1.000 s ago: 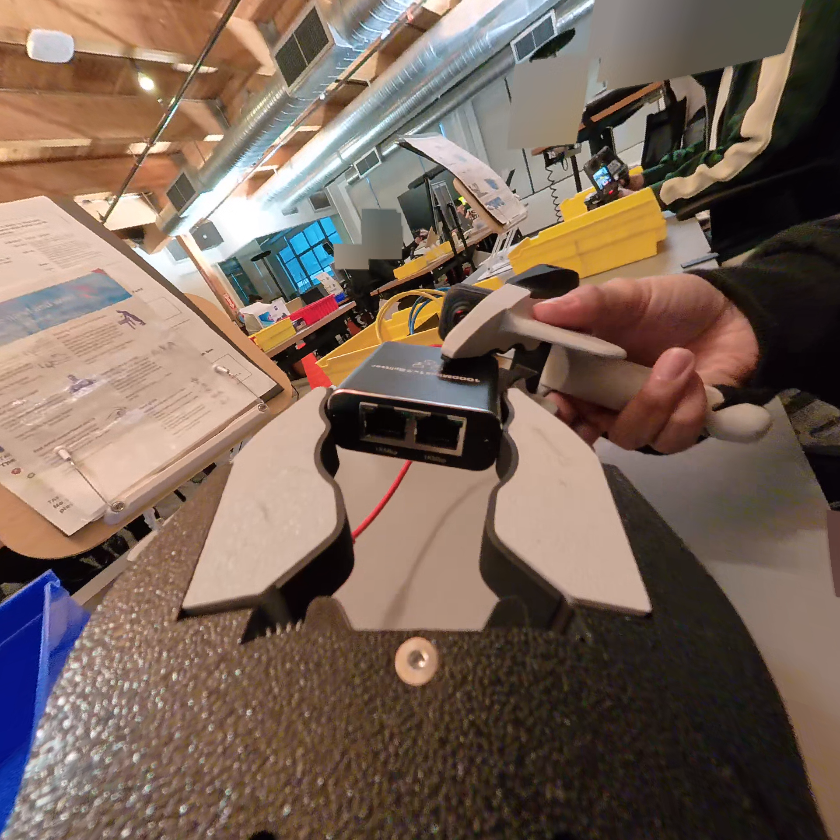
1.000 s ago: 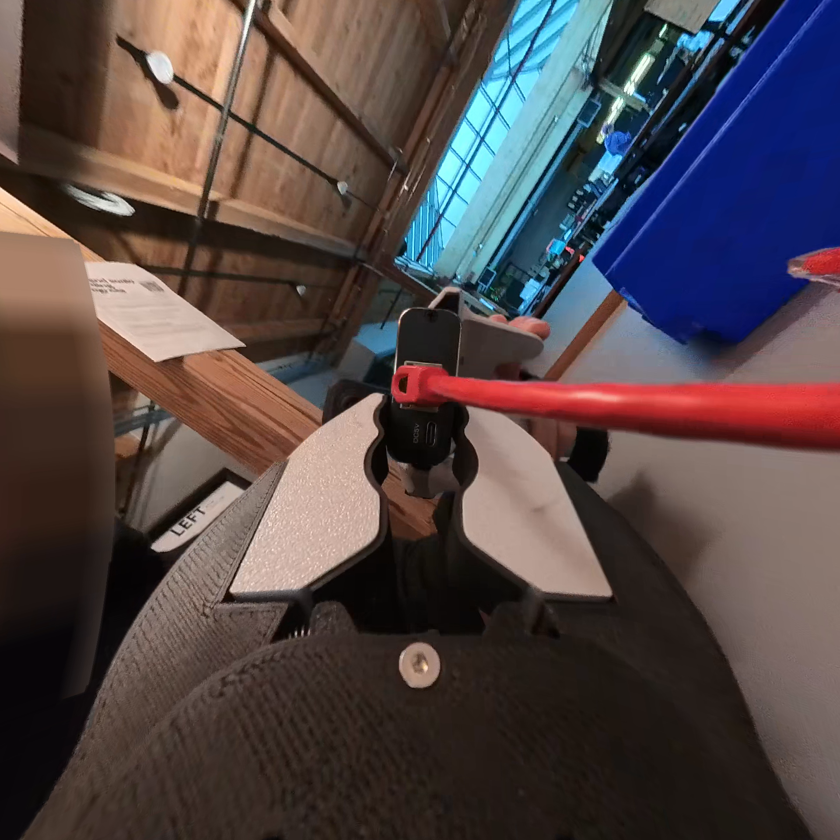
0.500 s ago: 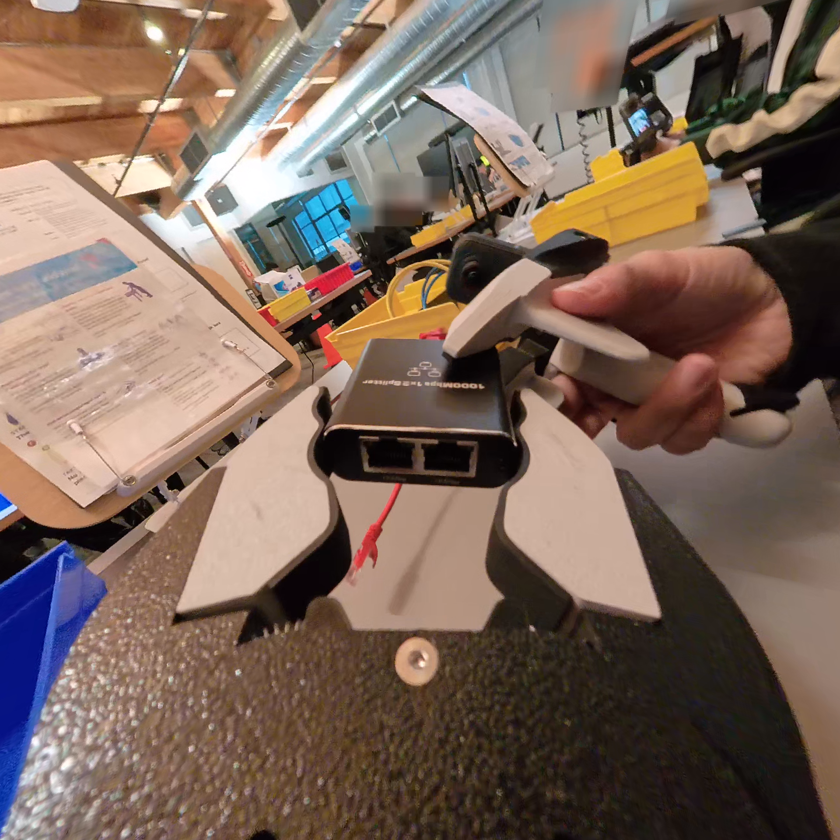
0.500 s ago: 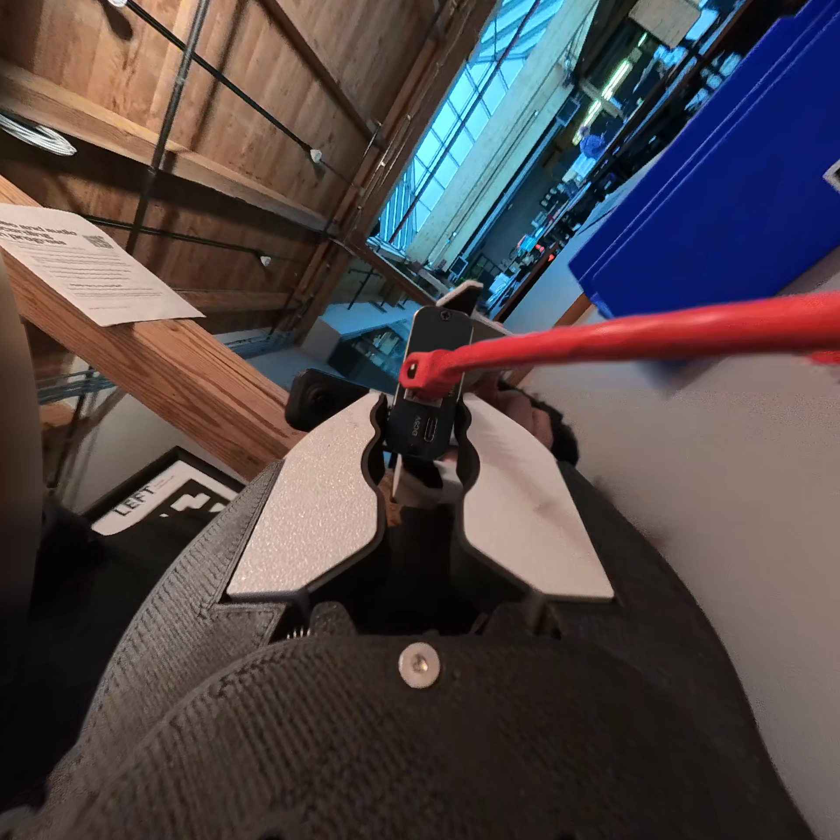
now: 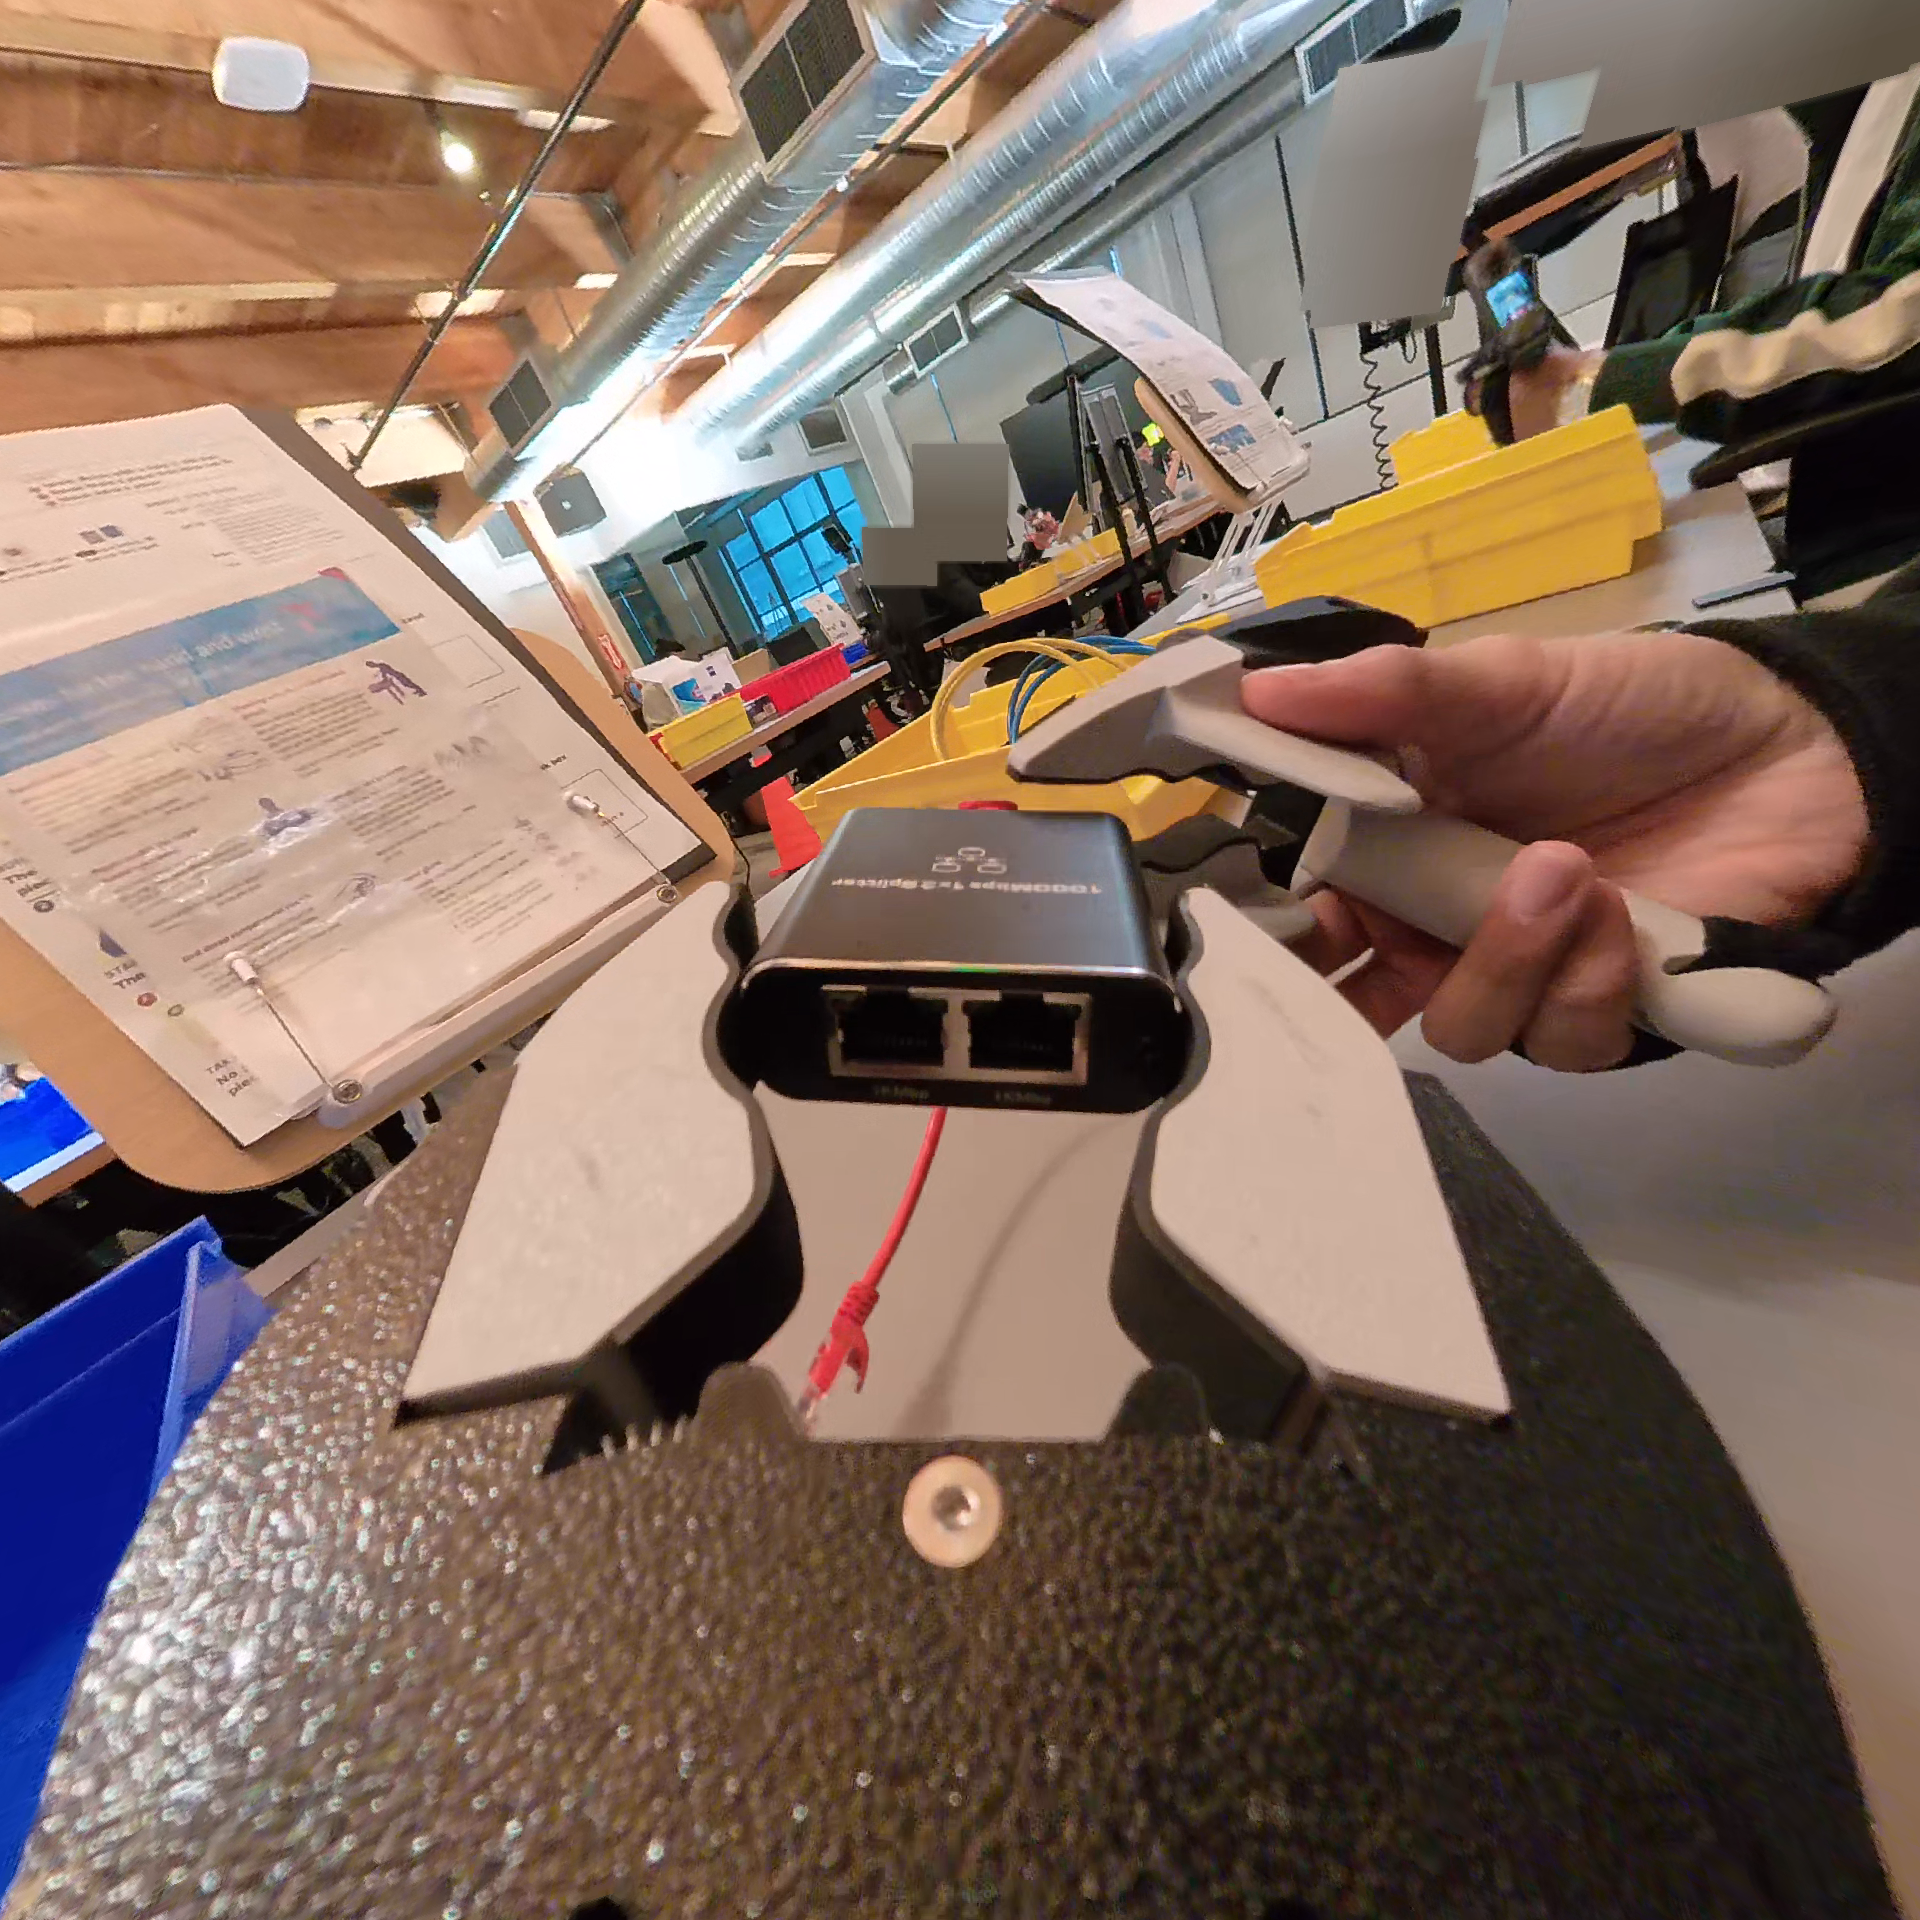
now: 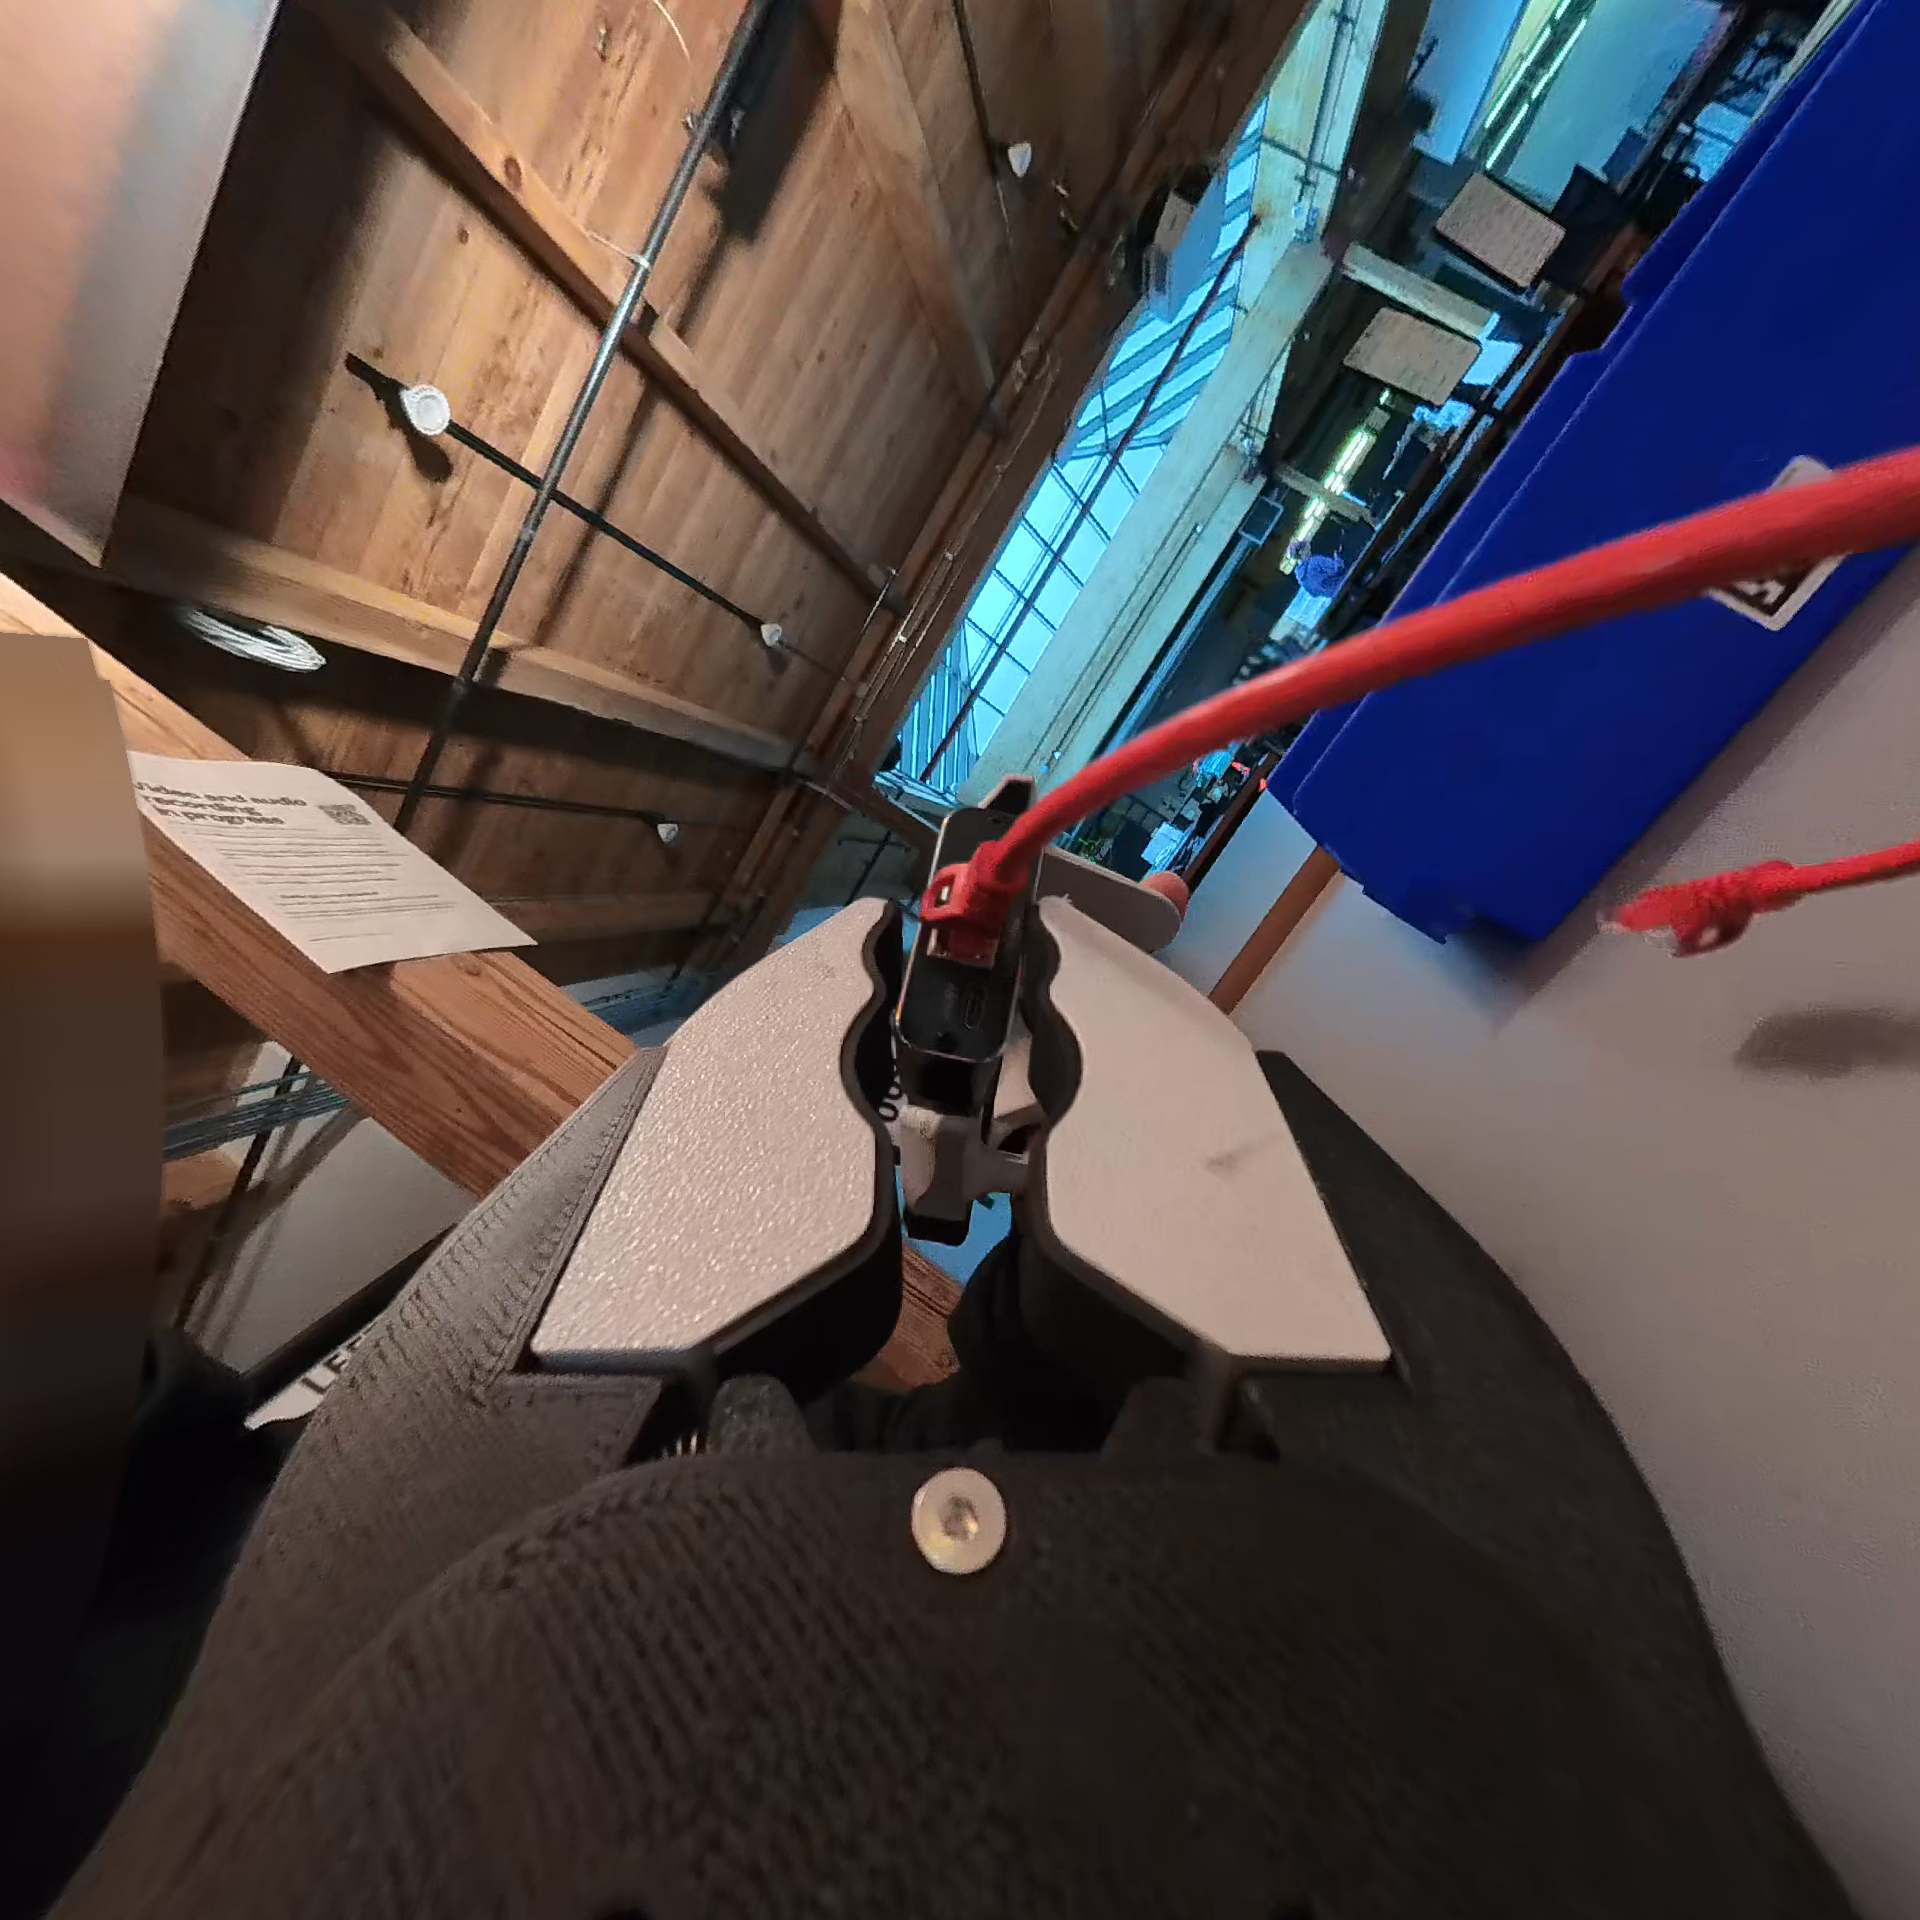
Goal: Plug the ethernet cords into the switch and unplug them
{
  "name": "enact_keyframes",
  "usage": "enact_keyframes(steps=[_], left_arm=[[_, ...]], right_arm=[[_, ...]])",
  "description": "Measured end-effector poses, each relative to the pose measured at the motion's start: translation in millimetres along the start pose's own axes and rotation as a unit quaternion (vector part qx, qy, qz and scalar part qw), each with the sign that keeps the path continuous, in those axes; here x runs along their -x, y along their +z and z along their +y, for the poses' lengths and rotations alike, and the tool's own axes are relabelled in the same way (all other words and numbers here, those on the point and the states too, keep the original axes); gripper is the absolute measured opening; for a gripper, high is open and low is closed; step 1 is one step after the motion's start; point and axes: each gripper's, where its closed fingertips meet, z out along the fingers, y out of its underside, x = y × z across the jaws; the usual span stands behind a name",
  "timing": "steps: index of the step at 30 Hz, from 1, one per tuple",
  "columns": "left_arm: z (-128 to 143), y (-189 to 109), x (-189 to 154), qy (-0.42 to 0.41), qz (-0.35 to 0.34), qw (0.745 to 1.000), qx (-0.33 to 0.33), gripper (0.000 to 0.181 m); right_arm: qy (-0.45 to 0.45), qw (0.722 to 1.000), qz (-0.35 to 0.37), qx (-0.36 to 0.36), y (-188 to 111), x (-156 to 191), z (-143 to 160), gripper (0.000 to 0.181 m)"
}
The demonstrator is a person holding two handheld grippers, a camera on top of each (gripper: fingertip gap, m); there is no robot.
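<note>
The black switch is clamped between my left gripper's fingers and held above the grey table. Its two front ports face the camera and are empty. My right gripper, held by a hand, also shows in the left wrist view. It closes on the switch's rear end, with one finger above and one below. A red ethernet cord is plugged into that rear end by its red plug. A free red plug lies on the table below the switch, and it also shows in the right wrist view.
A clipboard stand with a printed sheet stands at the left. A blue bin sits at the near left and also shows in the right wrist view. A yellow tray with cables and yellow bins stand behind. A person's sleeve is at the far right.
The switch has tilted so its top shows more. The free red plug has come into view under it. The right gripper's finger has slid back from the switch's top to its rear edge.
</note>
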Motion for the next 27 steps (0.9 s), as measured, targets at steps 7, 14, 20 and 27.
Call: enact_keyframes(steps=[7, 14, 20, 27], left_arm=[[1, 2, -1, 0.021, -0.01, 1.0, 0.006, 0.074], [6, 5, -1, 0.045, -0.031, 0.998, 0.016, 0.074], [11, 8, -3, 0.057, -0.044, 0.997, 0.024, 0.074], [9, 13, -3, 0.053, -0.076, 0.996, 0.012, 0.074]], right_arm=[[0.024, 0.999, 0.0, -0.021, 4, -1, 3, 0.014], [0.033, 0.997, 0.017, -0.069, 1, -9, 0, 0.013], [-0.011, 0.997, 0.027, -0.076, -2, -11, -1, 0.012], [-0.093, 0.995, 0.019, -0.043, -3, -5, -4, 0.012]])
